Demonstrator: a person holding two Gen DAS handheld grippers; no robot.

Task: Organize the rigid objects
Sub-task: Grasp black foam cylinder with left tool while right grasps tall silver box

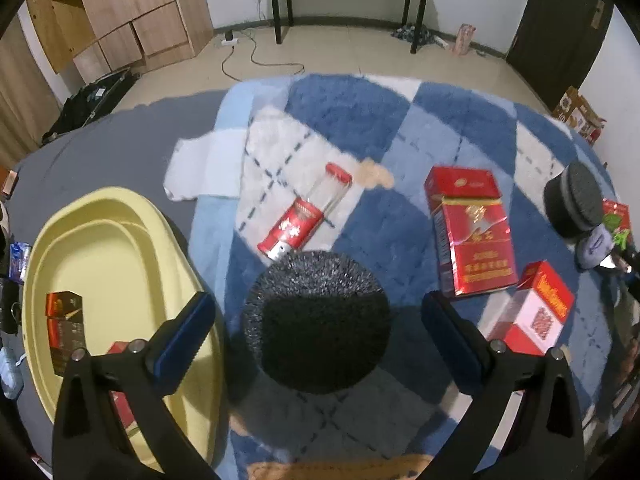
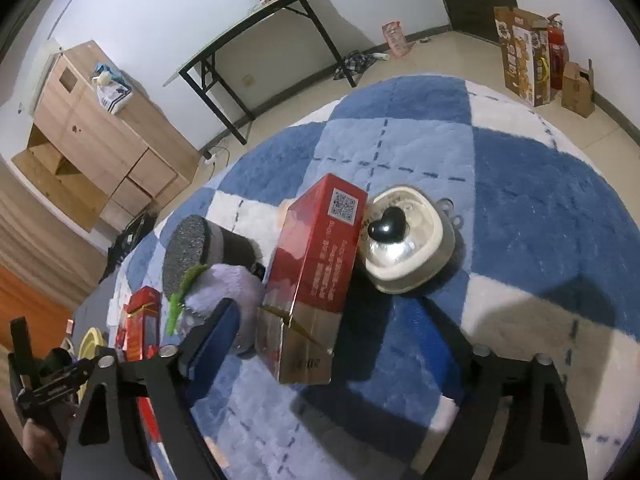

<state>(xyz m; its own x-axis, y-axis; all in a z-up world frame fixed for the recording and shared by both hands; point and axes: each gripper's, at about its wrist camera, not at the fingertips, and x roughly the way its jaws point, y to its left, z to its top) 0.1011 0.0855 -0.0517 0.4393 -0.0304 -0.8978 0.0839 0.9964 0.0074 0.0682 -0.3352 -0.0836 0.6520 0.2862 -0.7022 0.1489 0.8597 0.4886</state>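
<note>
- The left gripper (image 1: 316,320) stands wide open around the dark round sponge (image 1: 318,320), not touching it.
- The sponge lies on the blue checked rug (image 1: 360,112), just right of the yellow tray (image 1: 120,216).
- The right gripper (image 2: 340,344) is spread wide before the red box (image 2: 312,276) on the rug.

Round brush (image 1: 316,320) blocks left gripper (image 1: 312,320).
</note>
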